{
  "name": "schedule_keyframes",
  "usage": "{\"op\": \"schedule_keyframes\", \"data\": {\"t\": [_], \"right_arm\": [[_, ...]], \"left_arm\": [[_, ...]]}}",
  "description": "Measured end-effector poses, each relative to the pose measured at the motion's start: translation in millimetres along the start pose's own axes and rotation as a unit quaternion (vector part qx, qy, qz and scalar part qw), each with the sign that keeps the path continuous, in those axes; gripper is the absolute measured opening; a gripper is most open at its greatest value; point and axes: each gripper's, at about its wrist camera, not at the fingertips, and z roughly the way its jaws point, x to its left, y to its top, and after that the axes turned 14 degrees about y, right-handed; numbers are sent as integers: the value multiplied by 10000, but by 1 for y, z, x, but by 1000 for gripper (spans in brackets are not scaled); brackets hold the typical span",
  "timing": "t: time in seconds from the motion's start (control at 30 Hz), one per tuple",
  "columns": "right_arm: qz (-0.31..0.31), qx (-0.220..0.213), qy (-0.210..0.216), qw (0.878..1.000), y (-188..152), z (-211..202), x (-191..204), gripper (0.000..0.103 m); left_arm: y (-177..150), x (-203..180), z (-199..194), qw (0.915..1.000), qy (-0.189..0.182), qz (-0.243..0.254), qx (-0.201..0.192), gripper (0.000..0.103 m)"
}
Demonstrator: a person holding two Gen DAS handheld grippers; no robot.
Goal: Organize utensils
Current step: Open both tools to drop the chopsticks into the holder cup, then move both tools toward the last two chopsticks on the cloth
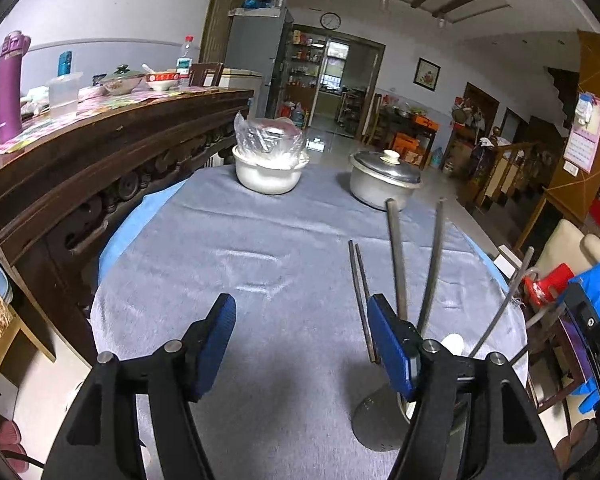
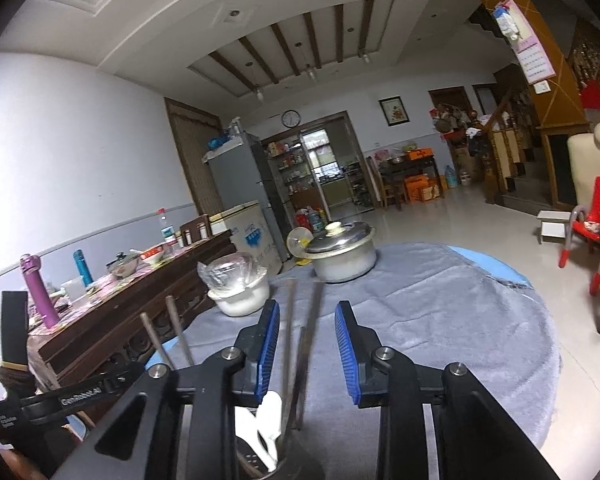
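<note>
1. two grippers, both with jaws apart and nothing pressed between the pads: the left gripper [image 1: 300,344] stands wide over bare cloth, and the right gripper [image 2: 307,354] is parted more narrowly.
2. just beside the left gripper's right-hand pad, and rising between the right gripper's pads without touching either, stand the chopsticks [image 1: 396,264], splayed loosely upright.
3. directly below the right gripper sits the utensil holder [image 1: 380,424], a perforated metal cup; a white spoon [image 2: 270,420] appears to rest in it with the chopsticks, though the black frame hides most of the rim.
4. under both grippers spreads the grey tablecloth [image 1: 228,248], wrinkled and soft.
5. farther ahead of the left gripper sits a white pot [image 1: 268,172] holding a plastic bag, and ahead-right a lidded steel pot [image 1: 384,180]; both are well apart from the holder.
6. risks from here, as a judgement: the chopsticks lean outward, so pulling the right gripper back at an angle could catch one on a pad and drag it out or tip the holder.
7. the left gripper's right-hand pad sits so near the sticks that a sideways drift could knock them, and the soft cloth gives the holder little footing.
</note>
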Motion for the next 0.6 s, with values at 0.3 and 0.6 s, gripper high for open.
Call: {"op": "schedule_keyframes", "data": {"t": [0.3, 0.6], "right_arm": [[-86, -327, 124, 9994, 14, -22, 10, 48], [440, -369, -391, 9976, 18, -36, -25, 54]], "left_arm": [[-6, -7, -7, 9996, -71, 261, 87, 71], [-14, -8, -9, 9988, 62, 426, 239, 73]]}}
